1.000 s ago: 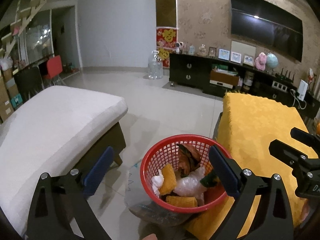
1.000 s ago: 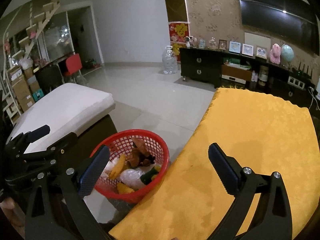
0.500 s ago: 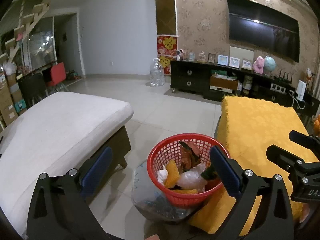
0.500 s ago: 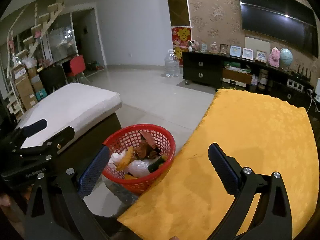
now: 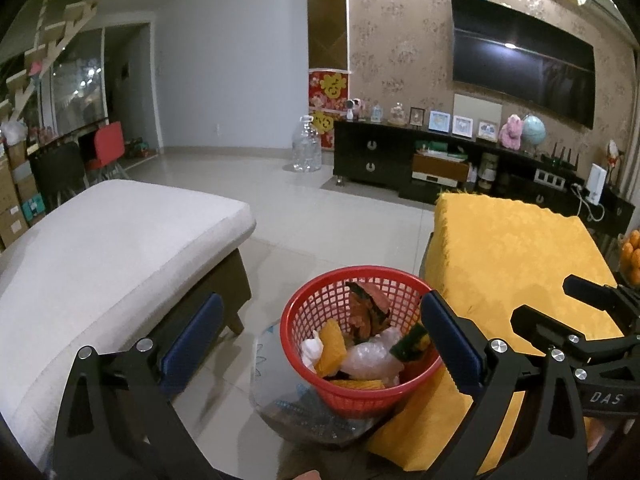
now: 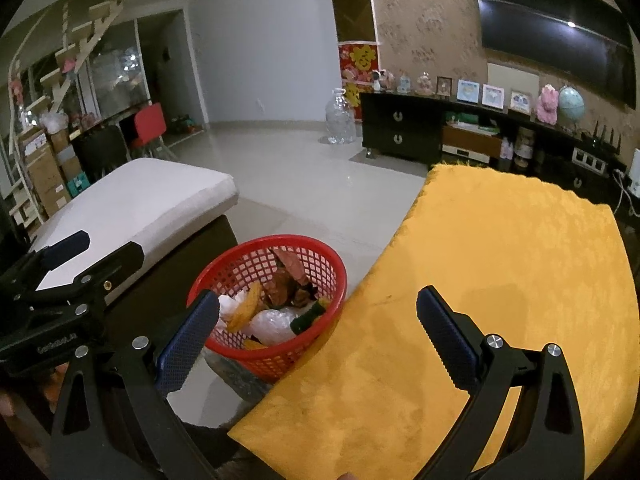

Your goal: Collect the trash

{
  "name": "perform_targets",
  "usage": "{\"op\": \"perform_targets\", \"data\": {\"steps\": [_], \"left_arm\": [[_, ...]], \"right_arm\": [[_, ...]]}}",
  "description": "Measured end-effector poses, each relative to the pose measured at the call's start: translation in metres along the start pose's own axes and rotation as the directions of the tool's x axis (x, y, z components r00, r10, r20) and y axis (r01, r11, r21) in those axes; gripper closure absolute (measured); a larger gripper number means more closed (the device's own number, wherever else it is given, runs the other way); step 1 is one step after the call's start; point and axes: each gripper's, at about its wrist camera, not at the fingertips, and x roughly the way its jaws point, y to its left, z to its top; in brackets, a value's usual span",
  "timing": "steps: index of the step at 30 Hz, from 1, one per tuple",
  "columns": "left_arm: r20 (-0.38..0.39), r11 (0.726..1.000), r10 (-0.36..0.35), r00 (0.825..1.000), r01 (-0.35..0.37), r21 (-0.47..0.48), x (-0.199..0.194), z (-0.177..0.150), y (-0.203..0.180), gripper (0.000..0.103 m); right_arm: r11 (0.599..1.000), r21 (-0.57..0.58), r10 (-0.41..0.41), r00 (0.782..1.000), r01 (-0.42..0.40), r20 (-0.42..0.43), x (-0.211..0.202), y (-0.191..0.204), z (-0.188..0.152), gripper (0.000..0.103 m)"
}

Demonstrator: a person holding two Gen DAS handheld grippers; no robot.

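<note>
In the left wrist view we see, at 9 o'clock, a white cushioned bench (image 5: 112, 240) cut off by the frame edge, its base mostly hidden behind our left claw (image 5: 320, 332), whose blue pads stand wide apart with nothing between them. At 6 o'clock the red basket (image 5: 320, 308) holds the collected trash (image 5: 360, 344): orange scraps, a white crumple, clear bubble wrap and something brown-and-green we cannot identify. Beneath the basket sits a clear plastic thing (image 5: 272, 384), too blurred and covered to name. The basket's right rim is hidden behind the claw's right finger, so we cannot tell whether it touches the table (image 5: 516, 248) with its yellow cloth at 3 o'clock. In the right wrist view the basket lies at 7 o'clock, just beside the table's edge, and our right claw (image 6: 316, 328) also gapes wide, empty, above the cloth; its left finger covers the basket's near rim.
</note>
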Motion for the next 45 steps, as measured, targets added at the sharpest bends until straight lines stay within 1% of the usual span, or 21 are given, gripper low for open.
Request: {"op": "perform_targets", "data": {"steps": [4,7,10,45], "left_arm": [[-0.002,1.0,0.003,1.0,-0.003,-0.003,0.0027,-0.0014,-0.0008,0.008],[0.0,1.0,0.023,1.0,-0.023,0.008,0.0033,-0.0031,-0.0017,0.008],[0.0,1.0,0.027,1.0,-0.027,0.014,0.004,-0.0044,-0.0031,0.008],[-0.013,1.0,0.015,1.0,-0.015,0.016,0.0091,-0.0096,-0.0038,0.008]], "right_arm": [[1.0,0.005,-0.009,1.0,0.009,-0.006,0.004,-0.0009,-0.0005,0.007],[1.0,0.005,-0.013,1.0,0.013,-0.004,0.0035,-0.0013,-0.0017,0.007],[1.0,0.01,-0.013,1.0,0.013,-0.005,0.0032,-0.0022,-0.0026,0.007],[1.0,0.006,-0.011,1.0,0.011,-0.008,0.0034,-0.0001,-0.0031,0.007]]}}
